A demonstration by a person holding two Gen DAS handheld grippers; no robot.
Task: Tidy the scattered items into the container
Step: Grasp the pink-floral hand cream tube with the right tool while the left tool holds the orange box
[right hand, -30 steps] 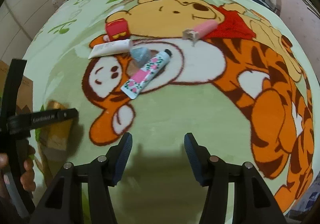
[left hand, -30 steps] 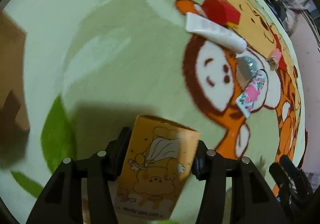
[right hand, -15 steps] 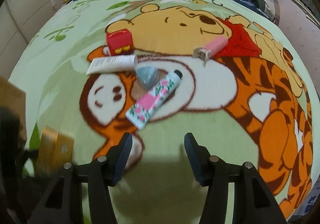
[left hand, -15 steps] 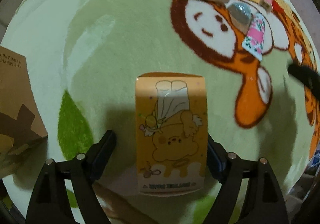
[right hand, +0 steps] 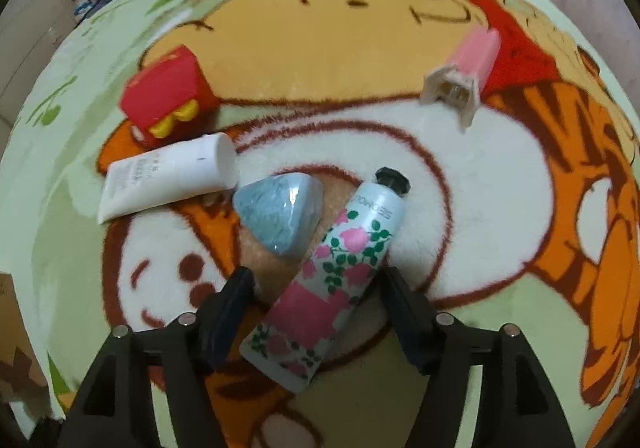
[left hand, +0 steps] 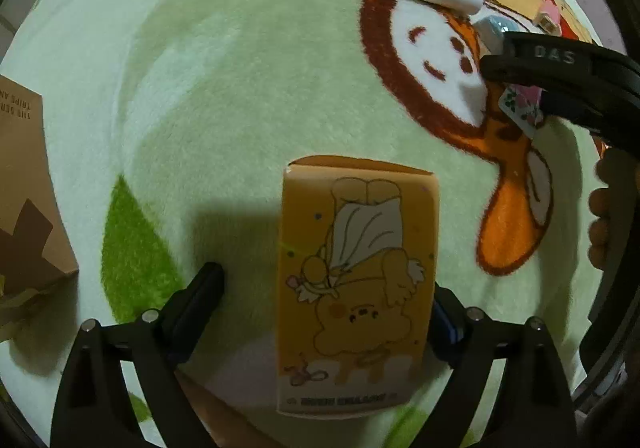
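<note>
My left gripper [left hand: 328, 304] is open, its fingers either side of an orange cartoon box [left hand: 356, 280] that stands on the blanket; the left finger is clear of it. My right gripper [right hand: 316, 300] is open and straddles a floral pink tube [right hand: 332, 284]. Beside the tube lie a pale blue wrapped wedge [right hand: 280, 216], a white tube [right hand: 168, 176], a red box [right hand: 168, 104] and a pink and beige item [right hand: 468, 72]. In the left wrist view the right gripper's black body [left hand: 568, 80] reaches in over the floral tube [left hand: 520, 108].
A brown cardboard container [left hand: 24, 200] sits at the left edge of the left wrist view. Everything lies on a soft green and orange cartoon blanket [left hand: 240, 68]. A hand [left hand: 608, 208] shows at the right edge.
My left gripper has opened wider off the orange box. My right gripper has moved forward and down over the floral tube, which now lies between its fingers.
</note>
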